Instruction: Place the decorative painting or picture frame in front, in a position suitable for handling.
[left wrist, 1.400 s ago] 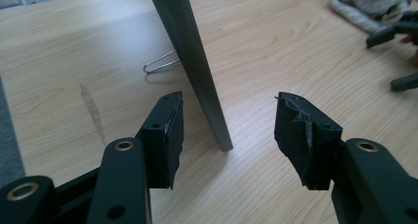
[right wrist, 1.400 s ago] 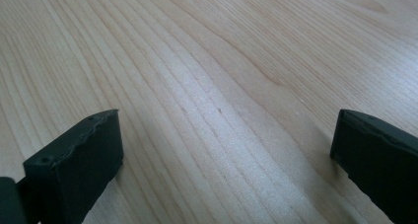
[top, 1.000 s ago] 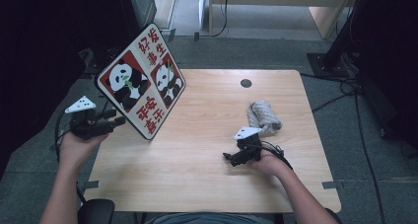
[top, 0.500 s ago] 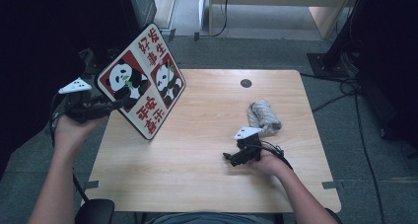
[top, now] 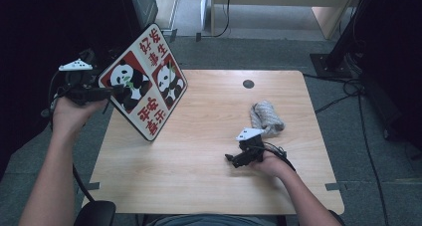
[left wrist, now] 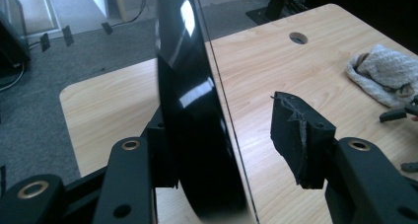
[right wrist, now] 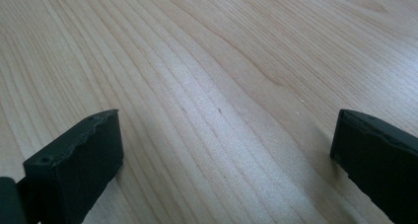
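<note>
1. Black glossy back of the panda board stands edge-on between the jaws of the left gripper. One pad lies against the back. The other pad stands apart from the printed side, with bare table showing in the gap. So the jaws are spread around the board, not pinching it.
2. The board is over the table's left edge, steeply tilted, red-and-white face towards the room. Its lower corner looks to be on or just above the wood; I can't tell which.
3. Risk: with no clamp, the board only leans on one jaw. Any further lift or wrist roll could let it slide off and drop flat, or go off the left edge onto the floor.
4. Risk: the surface is slick and the contact sits at one corner, far from the middle. Even once pinched it may pivot in the pads, so close fully before moving.
5. Risk: closing hard on the edge could chip or scuff the print.
6. Right gripper rests on the table right of centre, jaws wide apart, nothing between them but wood grain. It is well apart from the board, so no help if the board tips.
7. Grey rag lies just beyond the right gripper, clear of the board's likely fall path.
</note>
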Motion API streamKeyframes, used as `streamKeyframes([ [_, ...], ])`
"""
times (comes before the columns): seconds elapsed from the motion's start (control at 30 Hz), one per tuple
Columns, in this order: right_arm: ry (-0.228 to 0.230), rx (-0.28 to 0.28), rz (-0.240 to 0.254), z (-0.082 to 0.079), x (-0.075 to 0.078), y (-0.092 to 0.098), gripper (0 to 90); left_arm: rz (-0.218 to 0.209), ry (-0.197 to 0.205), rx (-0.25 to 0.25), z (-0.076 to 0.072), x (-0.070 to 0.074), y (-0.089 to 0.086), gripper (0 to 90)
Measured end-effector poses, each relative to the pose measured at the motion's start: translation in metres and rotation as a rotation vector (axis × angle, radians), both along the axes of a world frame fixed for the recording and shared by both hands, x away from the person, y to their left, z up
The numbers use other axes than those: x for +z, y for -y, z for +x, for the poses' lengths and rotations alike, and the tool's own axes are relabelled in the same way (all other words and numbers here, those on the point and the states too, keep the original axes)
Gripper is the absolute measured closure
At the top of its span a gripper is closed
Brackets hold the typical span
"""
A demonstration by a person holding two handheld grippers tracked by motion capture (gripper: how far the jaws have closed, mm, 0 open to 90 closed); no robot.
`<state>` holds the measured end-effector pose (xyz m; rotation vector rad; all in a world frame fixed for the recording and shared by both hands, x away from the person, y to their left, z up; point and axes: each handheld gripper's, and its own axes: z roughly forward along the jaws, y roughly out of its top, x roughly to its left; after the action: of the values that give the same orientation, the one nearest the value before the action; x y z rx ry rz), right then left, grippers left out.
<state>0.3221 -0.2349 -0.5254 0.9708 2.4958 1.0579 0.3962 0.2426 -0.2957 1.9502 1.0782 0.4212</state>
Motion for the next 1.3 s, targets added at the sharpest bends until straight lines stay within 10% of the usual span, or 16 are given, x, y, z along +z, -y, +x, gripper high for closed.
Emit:
streamKeyframes([
  [0.4, -0.001, -0.001, 0.000, 0.000, 0.000, 0.000, 0.0, -0.002, 0.005, -0.008, 0.026, 0.022, 0.007, 50.9],
  [1.3, -0.001, 0.001, 0.000, 0.000, 0.000, 0.000, 0.0, 0.044, -0.159, -0.006, 0.070, 0.030, 0.015, 72.1],
])
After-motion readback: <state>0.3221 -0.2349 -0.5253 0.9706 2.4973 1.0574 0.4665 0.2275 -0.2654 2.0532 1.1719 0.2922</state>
